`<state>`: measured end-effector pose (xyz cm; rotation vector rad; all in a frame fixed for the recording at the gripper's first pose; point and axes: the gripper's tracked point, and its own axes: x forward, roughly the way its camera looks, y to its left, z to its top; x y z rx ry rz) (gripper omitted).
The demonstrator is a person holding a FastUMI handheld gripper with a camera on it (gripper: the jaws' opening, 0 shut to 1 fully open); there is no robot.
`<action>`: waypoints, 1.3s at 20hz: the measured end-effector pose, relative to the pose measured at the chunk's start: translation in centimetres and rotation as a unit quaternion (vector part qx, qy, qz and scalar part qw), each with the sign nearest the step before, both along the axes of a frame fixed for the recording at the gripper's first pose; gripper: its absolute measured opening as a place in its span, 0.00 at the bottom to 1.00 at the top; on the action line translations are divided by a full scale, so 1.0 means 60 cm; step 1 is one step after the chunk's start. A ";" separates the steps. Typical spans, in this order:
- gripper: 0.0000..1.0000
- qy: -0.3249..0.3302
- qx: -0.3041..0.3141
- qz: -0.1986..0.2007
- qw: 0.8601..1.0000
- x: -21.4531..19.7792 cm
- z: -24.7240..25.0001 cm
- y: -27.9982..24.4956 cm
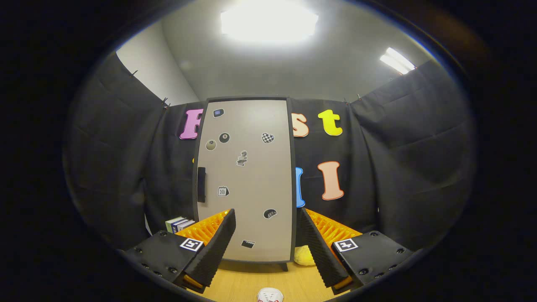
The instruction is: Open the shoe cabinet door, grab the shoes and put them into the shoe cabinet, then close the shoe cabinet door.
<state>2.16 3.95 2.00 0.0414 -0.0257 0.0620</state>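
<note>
The shoe cabinet point(247, 176) stands upright on the wooden table, straight beyond my fingers. Its beige door is closed and carries several small stickers. A dark handle point(201, 184) runs vertically along the door's left edge. My gripper point(265, 218) is open, its two fingers spread wide with nothing between them, some way short of the door. A white shoe point(269, 295) with red marks lies on the table just below and between the fingers, only its tip in sight.
A yellow soft object point(304, 256) sits at the cabinet's right foot, behind my right finger. A few books point(179, 224) stand to the left of the cabinet. The wooden table point(251, 281) runs from me to the cabinet base. Black cloth walls surround the booth.
</note>
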 end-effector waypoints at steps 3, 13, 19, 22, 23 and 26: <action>0.97 -0.004 -0.003 0.016 1.000 0.028 0.015 0.029; 0.97 0.007 0.006 0.073 0.997 0.162 0.033 0.177; 0.97 0.000 0.005 0.112 0.994 0.249 0.041 0.269; 0.97 0.000 -0.002 0.121 0.993 0.296 0.035 0.306; 0.97 0.002 -0.002 0.123 0.992 0.313 0.031 0.317; 0.97 0.014 -0.002 0.130 0.991 0.359 0.013 0.347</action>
